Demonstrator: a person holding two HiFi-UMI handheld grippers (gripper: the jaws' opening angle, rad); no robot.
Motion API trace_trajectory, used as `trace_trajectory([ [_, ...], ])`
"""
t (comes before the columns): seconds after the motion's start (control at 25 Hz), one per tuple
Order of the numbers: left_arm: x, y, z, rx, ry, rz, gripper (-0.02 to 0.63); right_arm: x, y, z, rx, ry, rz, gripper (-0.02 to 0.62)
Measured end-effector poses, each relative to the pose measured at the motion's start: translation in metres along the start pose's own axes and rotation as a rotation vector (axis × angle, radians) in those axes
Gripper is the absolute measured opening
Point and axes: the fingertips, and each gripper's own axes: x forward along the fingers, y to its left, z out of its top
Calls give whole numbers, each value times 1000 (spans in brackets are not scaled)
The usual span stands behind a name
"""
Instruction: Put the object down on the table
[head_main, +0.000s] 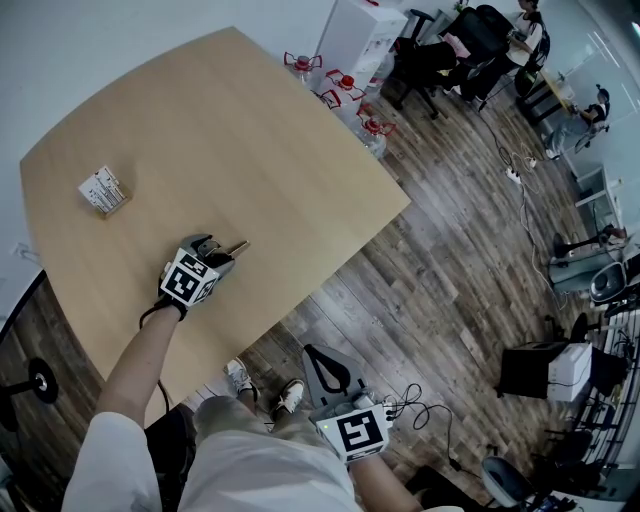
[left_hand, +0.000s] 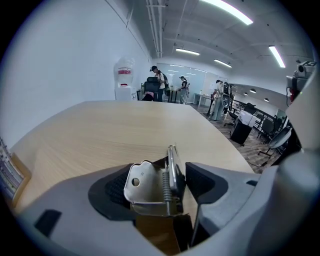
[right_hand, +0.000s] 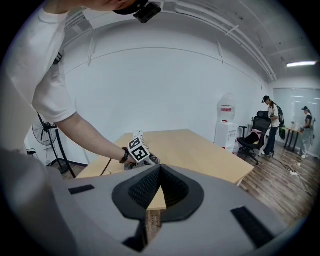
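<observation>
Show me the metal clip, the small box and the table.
metal clip (left_hand: 150, 187), left gripper view, on its flat plate.
small box (head_main: 104, 191), head view, on its printed top.
table (head_main: 250, 130), head view, on its bare wooden top.

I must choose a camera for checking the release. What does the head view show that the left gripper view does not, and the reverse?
Only the head view: the right gripper, held off the light wooden table, and the clear jugs with red tops beyond the far edge. Only the left gripper view: the spring and plate of the silver metal clip on its brown board, between jaws standing apart. Both: the table, the left gripper and the clip, just a small tip in the head view.
</observation>
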Motion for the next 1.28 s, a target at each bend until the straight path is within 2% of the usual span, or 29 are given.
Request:
trace_trajectory([
  [0.28,-1,5,-6,-14,20,18,322,1,-1,-3,1,3,11,-2],
  [0.6,1,5,-7,16,20,14,333,2,-3,-5,-1,7,15,-2],
  [1.0,-1,0,-4,29,4,-6,368,2,-3,-3,1,7,23,-2],
  [1.28,-5,-2,3,20,-28,16,383,-2,-7,-2,-1,-1,25,-2],
])
